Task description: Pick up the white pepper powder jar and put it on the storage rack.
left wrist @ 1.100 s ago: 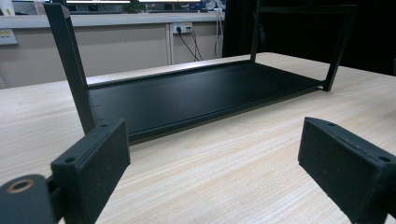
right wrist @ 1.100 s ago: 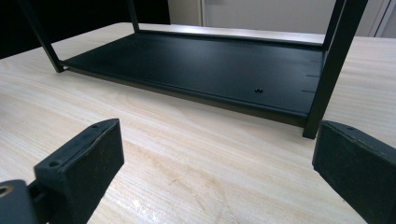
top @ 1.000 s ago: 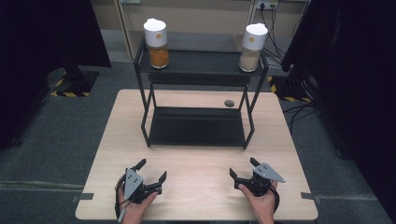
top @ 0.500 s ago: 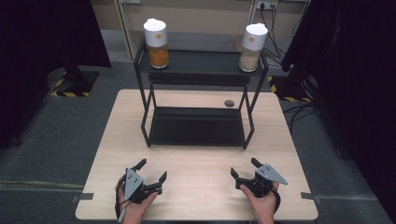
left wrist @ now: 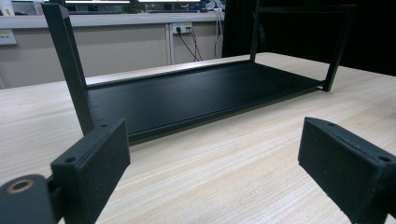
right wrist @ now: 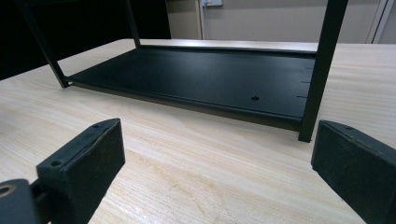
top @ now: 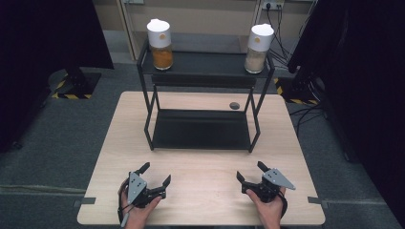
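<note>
Resting unchanged at six o'clock, left gripper [top: 155, 174] and right gripper [top: 249, 172] gape empty; the rack [top: 200, 129] stays unapproached at twelve.

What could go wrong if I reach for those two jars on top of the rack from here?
Both jars, the orange-filled jar and the pale-filled jar, look tall and narrow and stand near the ends of the rack's top shelf, so a nudge might tip one off. The left tongs and right tongs are open, low on the table; rising, they could clip the shelf edge.
</note>
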`<state>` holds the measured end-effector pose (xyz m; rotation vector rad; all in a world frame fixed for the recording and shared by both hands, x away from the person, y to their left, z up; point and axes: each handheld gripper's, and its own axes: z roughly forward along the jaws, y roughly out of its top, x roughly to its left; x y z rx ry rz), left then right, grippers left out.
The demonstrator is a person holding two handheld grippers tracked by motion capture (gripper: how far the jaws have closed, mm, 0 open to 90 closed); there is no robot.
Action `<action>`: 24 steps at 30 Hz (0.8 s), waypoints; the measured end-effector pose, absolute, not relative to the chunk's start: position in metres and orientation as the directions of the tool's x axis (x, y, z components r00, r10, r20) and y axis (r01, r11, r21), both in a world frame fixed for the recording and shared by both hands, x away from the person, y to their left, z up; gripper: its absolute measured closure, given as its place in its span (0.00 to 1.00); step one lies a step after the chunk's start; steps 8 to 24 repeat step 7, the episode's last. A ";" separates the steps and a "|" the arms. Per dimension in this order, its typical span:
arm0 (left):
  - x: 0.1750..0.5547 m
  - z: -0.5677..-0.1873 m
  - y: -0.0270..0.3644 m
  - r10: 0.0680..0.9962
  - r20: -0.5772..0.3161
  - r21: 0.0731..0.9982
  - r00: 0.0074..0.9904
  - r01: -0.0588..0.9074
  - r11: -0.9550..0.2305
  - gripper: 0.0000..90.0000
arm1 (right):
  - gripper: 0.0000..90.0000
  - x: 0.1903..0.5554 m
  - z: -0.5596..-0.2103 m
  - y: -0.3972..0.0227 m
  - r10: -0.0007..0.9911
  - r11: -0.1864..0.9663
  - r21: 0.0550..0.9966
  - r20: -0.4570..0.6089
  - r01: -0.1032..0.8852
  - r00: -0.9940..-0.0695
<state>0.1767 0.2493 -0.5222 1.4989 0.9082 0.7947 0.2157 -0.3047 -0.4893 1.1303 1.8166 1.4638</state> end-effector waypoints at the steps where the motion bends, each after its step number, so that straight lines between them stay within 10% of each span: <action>1: 0.177 -0.522 0.249 0.882 -0.009 0.993 0.471 0.108 -0.047 0.09 | 0.03 0.216 -0.489 -0.305 0.861 0.057 0.961 0.090 0.271 -0.501; 24: 0.177 -0.522 0.249 0.882 -0.007 0.993 0.471 0.109 -0.050 0.09 | 0.03 0.216 -0.490 -0.305 0.860 0.056 0.961 0.091 0.269 -0.503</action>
